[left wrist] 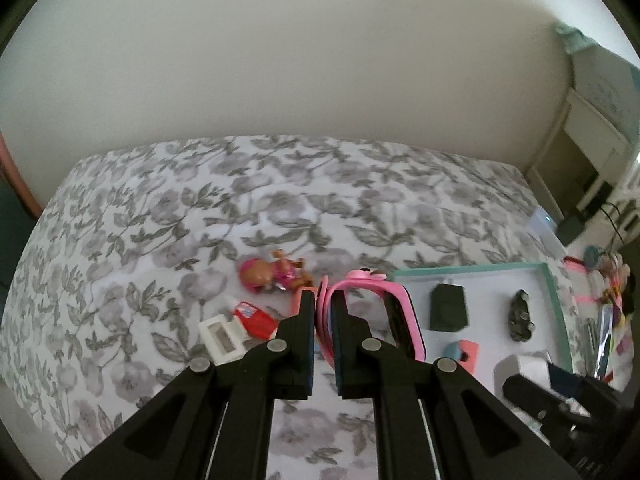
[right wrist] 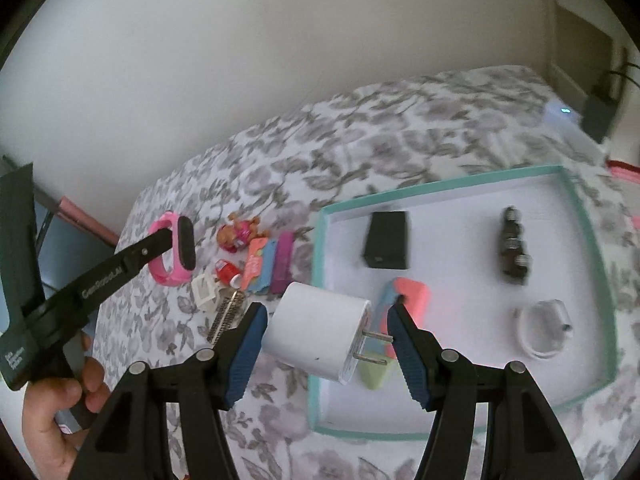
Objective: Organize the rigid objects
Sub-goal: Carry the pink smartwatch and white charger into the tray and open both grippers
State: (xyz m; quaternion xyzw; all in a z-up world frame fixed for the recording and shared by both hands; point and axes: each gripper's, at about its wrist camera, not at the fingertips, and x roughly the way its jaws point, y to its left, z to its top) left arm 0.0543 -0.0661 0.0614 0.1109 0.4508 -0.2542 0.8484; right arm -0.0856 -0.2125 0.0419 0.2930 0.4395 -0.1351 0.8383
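both claws carry items toward the tray [right wrist: 592, 240] on the floral bedspread [left wrist: 160, 220]. left gripper [left wrist: 325, 320] is clamped tight on the strap of a pink watch [left wrist: 400, 312], lifted above the leftover pile, just left of the tray. right gripper [right wrist: 326, 340] pinches a white charger [right wrist: 316, 332] end to end, held over the tray's near left edge. next, by my read: move each over bare tray floor, lower, release clear of the black box [right wrist: 388, 240]. writing: the left gripper's side has white lettering, too blurred to read.
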